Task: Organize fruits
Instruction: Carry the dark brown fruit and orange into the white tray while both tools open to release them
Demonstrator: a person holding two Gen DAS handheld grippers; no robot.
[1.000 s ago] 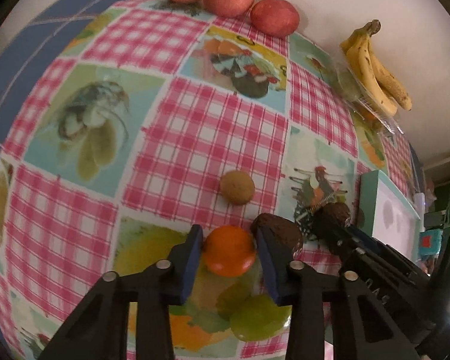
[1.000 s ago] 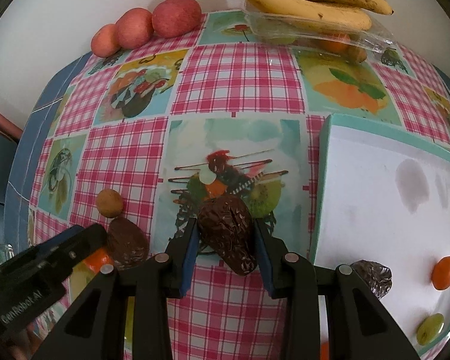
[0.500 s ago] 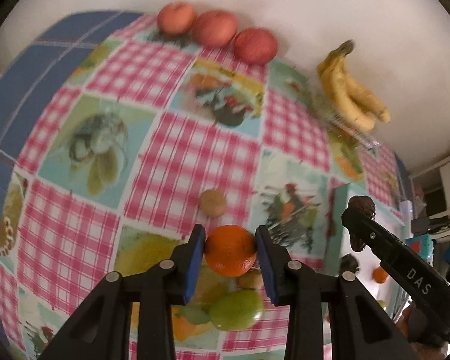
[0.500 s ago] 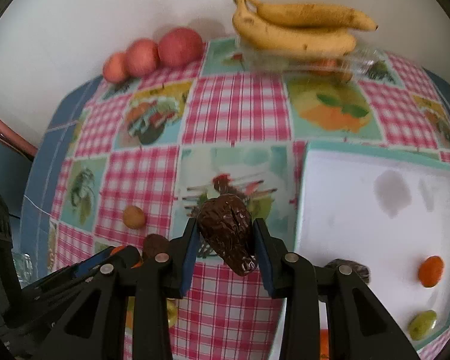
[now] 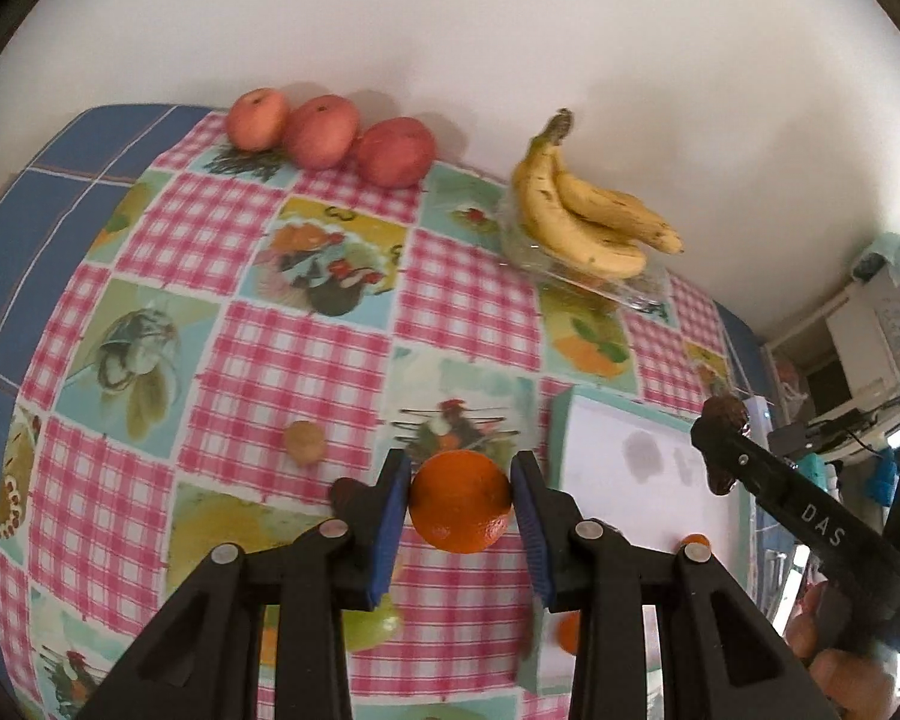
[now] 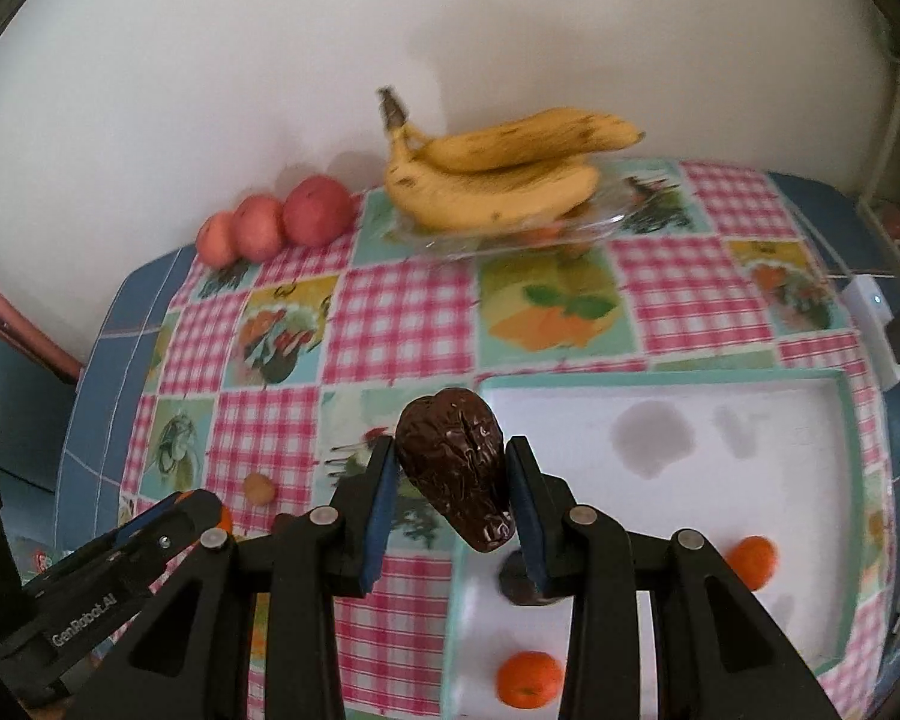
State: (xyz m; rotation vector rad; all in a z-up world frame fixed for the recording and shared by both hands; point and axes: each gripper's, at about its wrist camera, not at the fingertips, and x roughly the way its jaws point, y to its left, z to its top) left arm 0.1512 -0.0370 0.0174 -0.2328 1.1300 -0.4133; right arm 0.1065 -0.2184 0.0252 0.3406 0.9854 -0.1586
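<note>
My left gripper (image 5: 461,507) is shut on a small orange fruit (image 5: 461,501) and holds it above the tablecloth, left of the white tray (image 5: 624,480). My right gripper (image 6: 453,495) is shut on a dark wrinkled fruit (image 6: 453,468) and holds it above the tray's (image 6: 744,480) left edge; it also shows in the left wrist view (image 5: 723,420). In the tray lie two orange fruits (image 6: 528,678) (image 6: 750,561) and a dark fruit (image 6: 513,585). A small tan fruit (image 5: 304,443), a dark fruit (image 5: 348,495) and a green fruit (image 5: 375,630) lie on the cloth.
Three red apples (image 5: 324,132) stand at the back by the wall. A bunch of bananas (image 5: 588,216) rests on a clear plastic tray (image 6: 510,234) at the back. The table has a checked, fruit-printed cloth. Shelves with clutter (image 5: 858,336) stand off the right edge.
Both grippers have risen and moved right toward the tray, each still holding its fruit. The table looks farther away in both views.
</note>
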